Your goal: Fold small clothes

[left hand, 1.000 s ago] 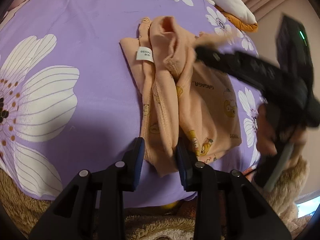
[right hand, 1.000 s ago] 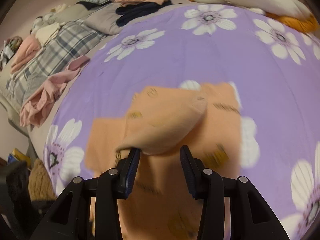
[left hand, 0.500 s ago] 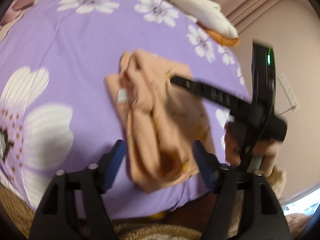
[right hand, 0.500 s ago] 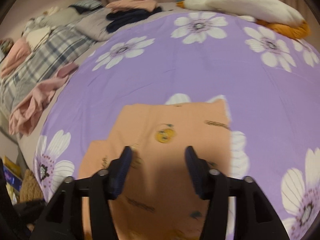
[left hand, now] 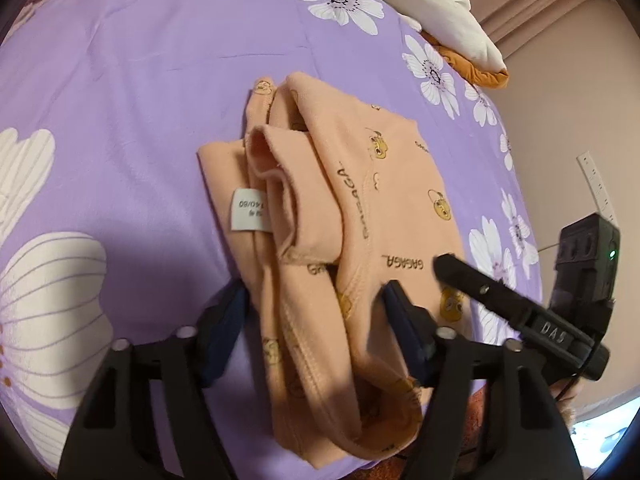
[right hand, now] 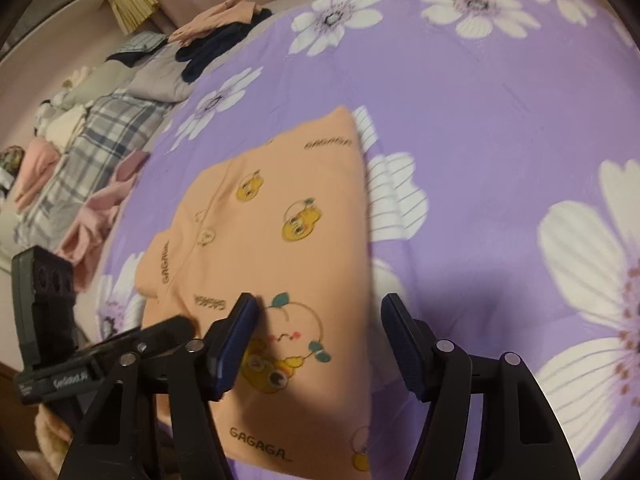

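The peach garment (left hand: 360, 216) is seen lying partly folded on the purple flowered bed cover (left hand: 132, 92), a white size label (left hand: 248, 215) showing among its bunched inner layers. It is judged light, soft and limp, so it would best be taken at a hemmed edge or corner, with both layers pinched together. The left tool (left hand: 316, 320) is spread wide around the near hem, nothing gripped. The right tool (right hand: 320, 332) is likewise wide open over the printed panel, holding nothing.

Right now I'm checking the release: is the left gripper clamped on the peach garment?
No, the left gripper is open, its fingers straddling the peach garment.
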Demonstrator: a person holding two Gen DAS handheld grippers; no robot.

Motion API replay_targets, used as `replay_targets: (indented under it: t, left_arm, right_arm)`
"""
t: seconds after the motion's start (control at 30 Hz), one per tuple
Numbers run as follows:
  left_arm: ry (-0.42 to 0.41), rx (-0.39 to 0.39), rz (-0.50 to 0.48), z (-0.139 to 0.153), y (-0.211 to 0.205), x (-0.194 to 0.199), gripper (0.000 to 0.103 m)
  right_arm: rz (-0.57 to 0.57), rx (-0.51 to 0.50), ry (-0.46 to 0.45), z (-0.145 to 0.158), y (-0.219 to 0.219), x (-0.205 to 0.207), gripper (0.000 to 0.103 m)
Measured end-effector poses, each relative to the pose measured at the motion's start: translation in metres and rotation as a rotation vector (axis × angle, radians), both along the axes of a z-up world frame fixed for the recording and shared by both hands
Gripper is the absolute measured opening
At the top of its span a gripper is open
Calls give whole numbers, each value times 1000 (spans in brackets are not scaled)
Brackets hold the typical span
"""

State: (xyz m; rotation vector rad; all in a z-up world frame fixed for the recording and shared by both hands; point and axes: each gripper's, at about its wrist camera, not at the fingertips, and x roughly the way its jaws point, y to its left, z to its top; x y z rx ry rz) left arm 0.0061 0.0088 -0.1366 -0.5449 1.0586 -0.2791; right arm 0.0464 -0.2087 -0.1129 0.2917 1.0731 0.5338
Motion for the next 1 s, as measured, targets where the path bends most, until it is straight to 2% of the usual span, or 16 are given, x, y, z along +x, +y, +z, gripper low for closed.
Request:
replay_targets:
  t: [0.07,0.13,0.2,0.23,0.27,0.3,0.37,0.53,0.73,0.83,1.0]
  left_arm:
    - [15,-51,12,-5,2,6,51]
    - [13,-73,12,-7,2,10,42]
    - [12,-87,9,-6,1,10,30]
    - [8,-88,8,-3,-1,7,28]
    - [-2,-74,3,1,-3,6,27]
    - [-20,-48,-4,8,-7,5,25]
    - [-74,-6,-26,27,-17,5,25]
    - [-233,33,-56,76,-33,13,25]
    - [-320,31,-61,96,-50,47,25]
    - [-322,65,-51,91,-61,67,25]
    - [-207,93,-25,57,-79,95,25]
  right_arm:
    - [15,28,-5,-1,7,1,62]
    - [14,8,-24,-2,14,3,56]
    - [19,5,-18,-5,18,6,45]
    - [17,12,-21,-4,18,5,41]
    - [17,19,-32,-2,15,3,31]
    - [21,21,-48,4,13,2,28]
    - [31,27,-83,17,12,0,26]
    - [14,14,-169,51,2,4,26]
    - [-12,-16,-298,85,-20,29,26]
    - [-26,-23,-311,78,-27,46,26]
    - [-48,-42,-235,41,-34,70,26]
